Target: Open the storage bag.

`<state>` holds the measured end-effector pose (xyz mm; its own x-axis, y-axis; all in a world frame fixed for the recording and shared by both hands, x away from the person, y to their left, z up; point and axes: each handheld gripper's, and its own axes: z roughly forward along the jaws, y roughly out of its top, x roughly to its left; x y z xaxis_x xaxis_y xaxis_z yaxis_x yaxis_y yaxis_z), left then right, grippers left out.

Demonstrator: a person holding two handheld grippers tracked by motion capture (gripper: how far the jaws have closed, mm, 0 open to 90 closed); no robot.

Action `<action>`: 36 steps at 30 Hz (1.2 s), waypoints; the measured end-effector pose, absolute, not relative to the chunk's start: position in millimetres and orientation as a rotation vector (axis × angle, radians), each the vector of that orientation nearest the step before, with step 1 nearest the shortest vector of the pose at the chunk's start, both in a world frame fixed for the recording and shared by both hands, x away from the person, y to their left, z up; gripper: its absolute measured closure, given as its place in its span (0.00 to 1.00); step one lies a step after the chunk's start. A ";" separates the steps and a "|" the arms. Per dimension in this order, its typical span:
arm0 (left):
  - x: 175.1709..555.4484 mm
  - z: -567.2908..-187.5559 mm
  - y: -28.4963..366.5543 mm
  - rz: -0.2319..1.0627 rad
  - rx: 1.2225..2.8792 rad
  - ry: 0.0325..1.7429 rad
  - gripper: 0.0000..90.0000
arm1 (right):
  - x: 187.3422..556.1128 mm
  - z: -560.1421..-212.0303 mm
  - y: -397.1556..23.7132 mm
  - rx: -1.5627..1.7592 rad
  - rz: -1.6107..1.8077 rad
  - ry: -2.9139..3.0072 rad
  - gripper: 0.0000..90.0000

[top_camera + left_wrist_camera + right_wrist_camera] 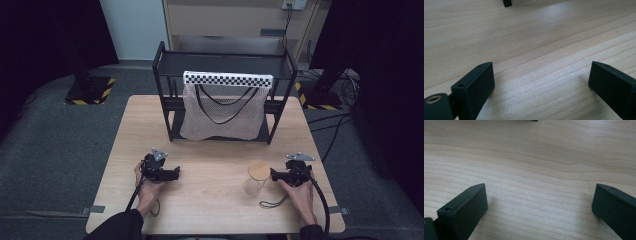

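My left gripper rests low over the wooden table at the front left, held in a hand. In the left gripper view its jaws stand wide open with bare wood between them. My right gripper is at the front right. Its jaws are also wide open over bare wood. A clear glass jar with a round wooden lid stands just left of the right gripper, close beside it. Whether they touch I cannot tell.
A black two-tier rack stands at the back middle of the table. A beige mesh bag with black handles hangs from its front under a checkered strip. One black rack foot shows ahead of the left jaws.
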<state>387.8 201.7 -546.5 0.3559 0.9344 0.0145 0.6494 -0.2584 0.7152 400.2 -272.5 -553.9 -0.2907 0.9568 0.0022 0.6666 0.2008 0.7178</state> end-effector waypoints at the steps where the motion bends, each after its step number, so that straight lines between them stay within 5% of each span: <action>1: 387.7 -546.3 201.5 0.594 2.005 1.367 0.09 | 400.2 -553.9 -272.5 1.509 0.862 2.033 0.00; 12: 386.7 -542.7 198.1 0.563 2.005 1.347 0.16 | 400.2 -553.9 -272.6 1.508 0.862 2.034 0.00; 36: 378.8 -504.3 195.2 0.616 1.882 1.218 0.15 | 400.2 -553.9 -272.5 1.510 0.863 2.033 0.00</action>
